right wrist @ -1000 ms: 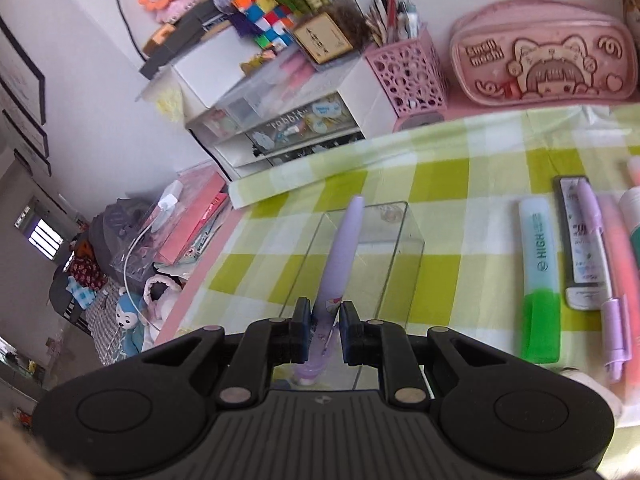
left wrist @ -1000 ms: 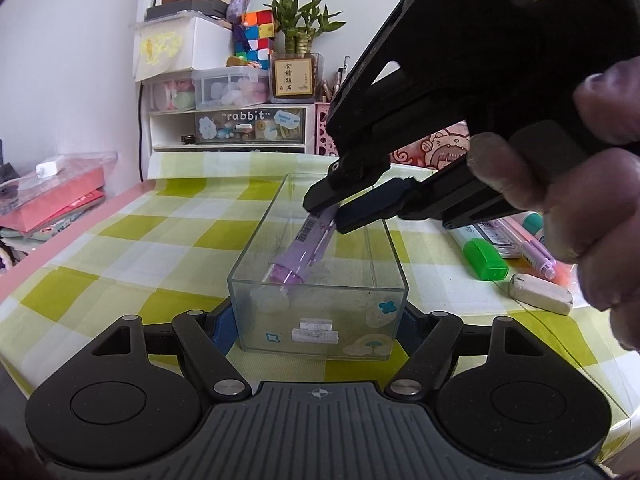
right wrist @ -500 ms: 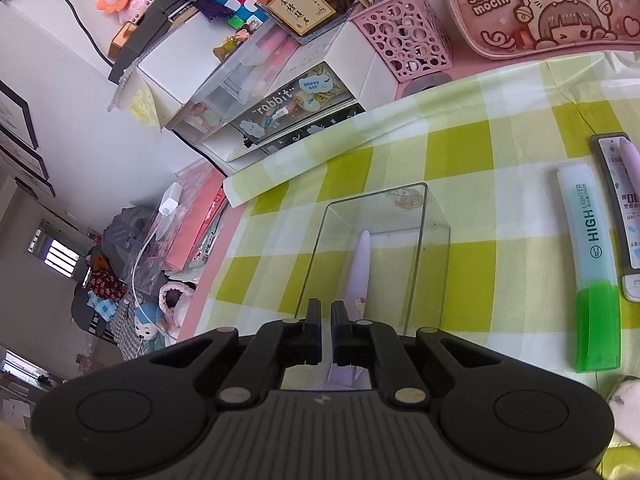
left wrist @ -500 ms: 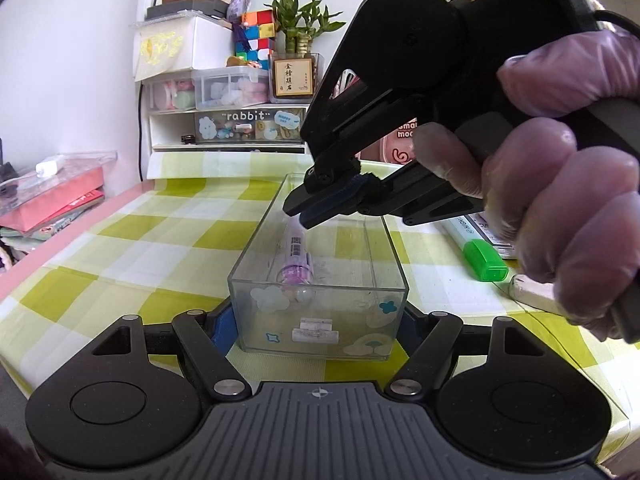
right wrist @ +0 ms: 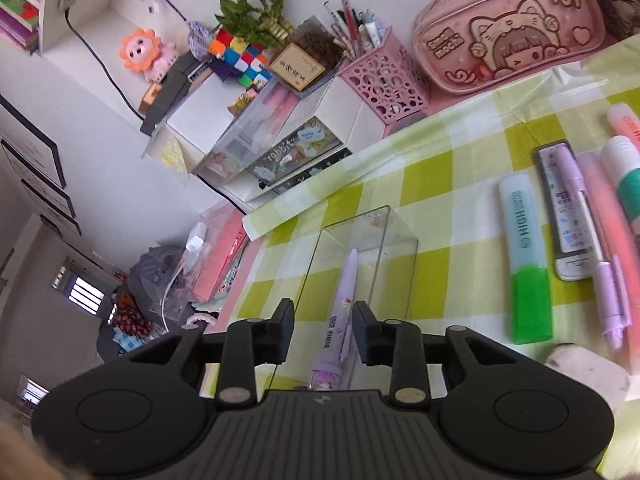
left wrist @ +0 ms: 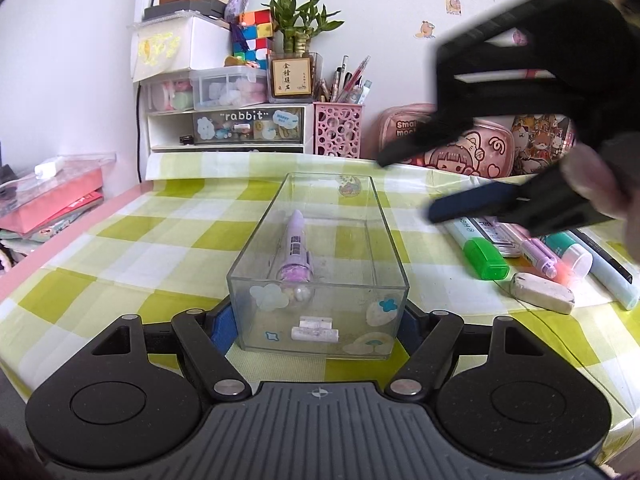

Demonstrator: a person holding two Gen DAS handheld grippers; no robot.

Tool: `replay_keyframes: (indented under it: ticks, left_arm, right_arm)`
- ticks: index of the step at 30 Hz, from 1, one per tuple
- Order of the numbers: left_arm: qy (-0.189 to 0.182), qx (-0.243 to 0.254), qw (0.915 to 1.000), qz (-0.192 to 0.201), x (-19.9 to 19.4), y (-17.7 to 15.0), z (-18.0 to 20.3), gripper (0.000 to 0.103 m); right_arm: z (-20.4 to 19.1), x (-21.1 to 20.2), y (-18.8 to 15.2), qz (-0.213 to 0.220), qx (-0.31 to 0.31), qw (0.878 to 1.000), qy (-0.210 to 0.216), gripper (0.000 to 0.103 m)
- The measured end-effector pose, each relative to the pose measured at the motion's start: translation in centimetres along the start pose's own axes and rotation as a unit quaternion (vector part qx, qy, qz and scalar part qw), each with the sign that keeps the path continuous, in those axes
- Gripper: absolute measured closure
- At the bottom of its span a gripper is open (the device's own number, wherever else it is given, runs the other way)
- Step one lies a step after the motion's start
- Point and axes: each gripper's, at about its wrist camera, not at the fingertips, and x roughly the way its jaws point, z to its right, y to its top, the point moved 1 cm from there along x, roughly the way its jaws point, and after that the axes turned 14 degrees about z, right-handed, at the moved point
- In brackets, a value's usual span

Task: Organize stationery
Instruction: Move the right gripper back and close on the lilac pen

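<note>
A clear plastic box stands on the checked cloth. A purple pen lies flat inside it, also seen in the right wrist view. My left gripper is shut on the near end of the box. My right gripper is open and empty, raised above the box and to its right in the left wrist view. A green highlighter, a purple mechanical pencil, a flat refill case, a pink marker and a white eraser lie right of the box.
A pink pencil case, a pink mesh pen holder and a drawer unit stand along the back wall. Stacked trays and books sit left of the table's pink edge.
My right gripper lowered the purple pen into the box, opened and let it go. It has since risen and moved to the right. The pen now lies flat in the box.
</note>
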Motion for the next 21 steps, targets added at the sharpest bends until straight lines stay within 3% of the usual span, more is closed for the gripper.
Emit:
replay_keyframes:
  ticks: [2, 4, 12, 21]
  left_arm:
    - [-0.001, 0.002, 1.0, -0.006, 0.1, 0.1, 0.0, 0.029]
    - [0.0, 0.004, 0.9999, -0.01, 0.1, 0.2, 0.0, 0.029]
    - [0.0, 0.005, 0.9999, -0.012, 0.1, 0.2, 0.0, 0.029]
    - [-0.003, 0.003, 0.9999, -0.012, 0.1, 0.3, 0.0, 0.029]
  right_arm:
    - [1.1, -1.6, 0.9, 0.035, -0.015, 0.998, -0.053, 0.06]
    - [2.4, -2.7, 1.7, 0.06, -0.01, 0.995, -0.074, 0.06]
    - [5.2, -2.4, 1.5, 0.056, 0.014, 0.993, -0.098, 0.06]
    - [3.3, -2.0, 0.6, 0.082, -0.083, 0.982, -0.148, 0.06]
